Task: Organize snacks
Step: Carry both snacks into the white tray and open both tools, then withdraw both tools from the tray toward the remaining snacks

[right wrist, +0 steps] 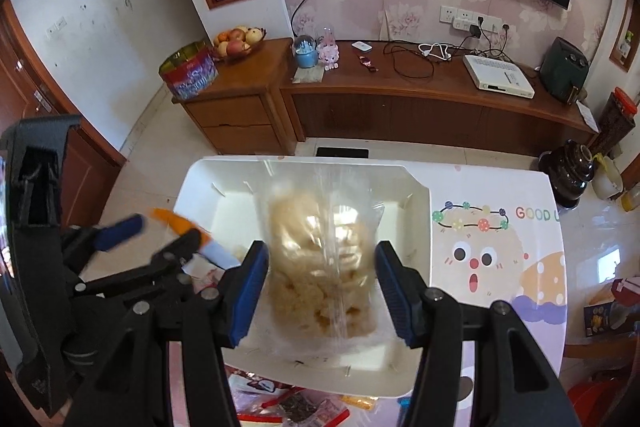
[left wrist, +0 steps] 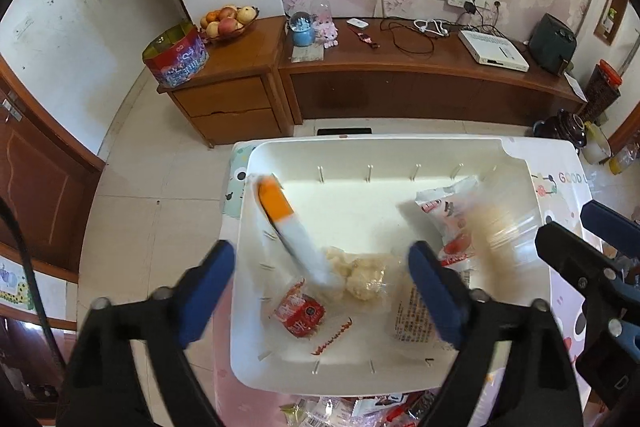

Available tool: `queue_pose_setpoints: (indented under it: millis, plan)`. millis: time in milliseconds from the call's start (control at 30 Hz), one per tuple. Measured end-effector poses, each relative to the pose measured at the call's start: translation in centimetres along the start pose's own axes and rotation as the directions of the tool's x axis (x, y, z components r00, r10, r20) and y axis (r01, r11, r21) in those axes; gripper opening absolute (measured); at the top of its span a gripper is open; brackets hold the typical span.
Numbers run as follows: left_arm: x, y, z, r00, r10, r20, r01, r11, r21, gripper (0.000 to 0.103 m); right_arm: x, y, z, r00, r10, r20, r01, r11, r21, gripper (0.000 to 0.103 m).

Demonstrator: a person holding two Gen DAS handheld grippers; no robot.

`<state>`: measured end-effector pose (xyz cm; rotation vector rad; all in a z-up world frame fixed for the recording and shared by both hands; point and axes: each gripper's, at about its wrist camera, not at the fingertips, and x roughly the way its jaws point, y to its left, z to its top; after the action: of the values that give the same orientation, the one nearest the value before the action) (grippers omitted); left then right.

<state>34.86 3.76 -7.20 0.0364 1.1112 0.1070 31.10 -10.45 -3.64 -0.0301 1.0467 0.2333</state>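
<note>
Snack packets are seen gathered in a white plastic bin (left wrist: 516,163) on a cartoon-printed surface (right wrist: 500,267).

The smooth, rounded-corner bin is shown holding a crinkled clear bag of pale puffed snacks (right wrist: 316,267), which is framed between the blue ribbed pads of the right claw (right wrist: 322,287); whether the pads press on it cannot be told. The left claw (left wrist: 320,295) is held wide open, nothing gripped, above a blurred orange-and-white stick packet (left wrist: 288,227), a lumpy pale wrapped snack (left wrist: 360,277) and a small glossy red packet (left wrist: 298,313).
</note>
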Motion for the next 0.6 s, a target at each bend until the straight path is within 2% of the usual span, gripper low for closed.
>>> queue_pose_setpoints:
  millis: [267,600]
  plan:
    - [1.3,0.8,-0.7,0.998,-0.019,-0.052,0.018,1.0,-0.021,0.09,0.9,-0.1,-0.5,0.999,0.029,-0.027,-0.029,1.0,0.007,0.057]
    - [1.2,1.3,-1.5,0.997,-0.043,-0.066,0.04,0.998,-0.052,0.09,0.9,0.0,-1.5,0.998,0.039,-0.042,-0.039,0.999,0.02,0.057]
